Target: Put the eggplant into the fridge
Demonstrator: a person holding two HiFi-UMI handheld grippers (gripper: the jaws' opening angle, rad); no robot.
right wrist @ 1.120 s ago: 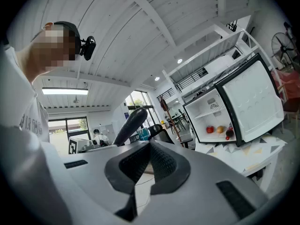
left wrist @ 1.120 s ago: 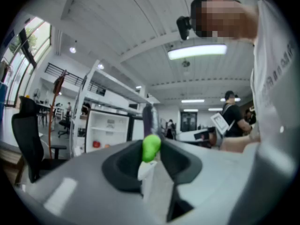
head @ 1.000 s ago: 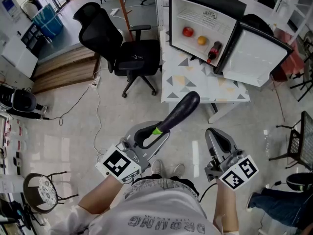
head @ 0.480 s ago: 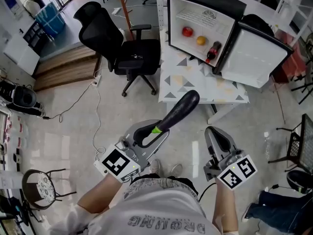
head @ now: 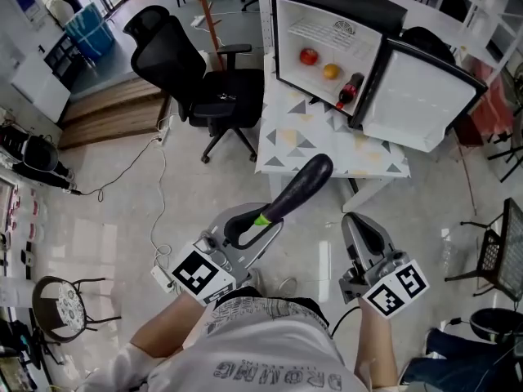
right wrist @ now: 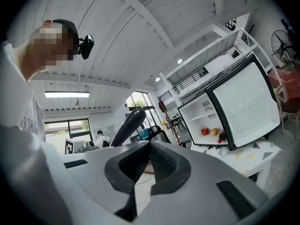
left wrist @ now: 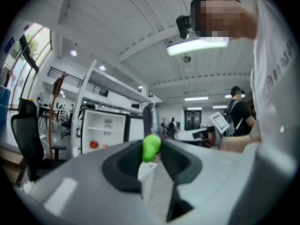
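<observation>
Black-cased fridge (head: 327,31) on the table (head: 323,149) well ahead, door (head: 417,96) swung wide to the right. Carrying stage, by the look of it: next, walk closer and reach over the table edge into the cavity. Open floor ahead, chair (head: 204,80) off left. Eggplant (head: 298,186) clamped at its green end in left gripper (head: 249,229); right gripper (head: 364,233) closed, empty.

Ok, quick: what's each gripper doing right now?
Left gripper: closed on the eggplant, at its green stem end.
Right gripper: closed, nothing in it.
</observation>
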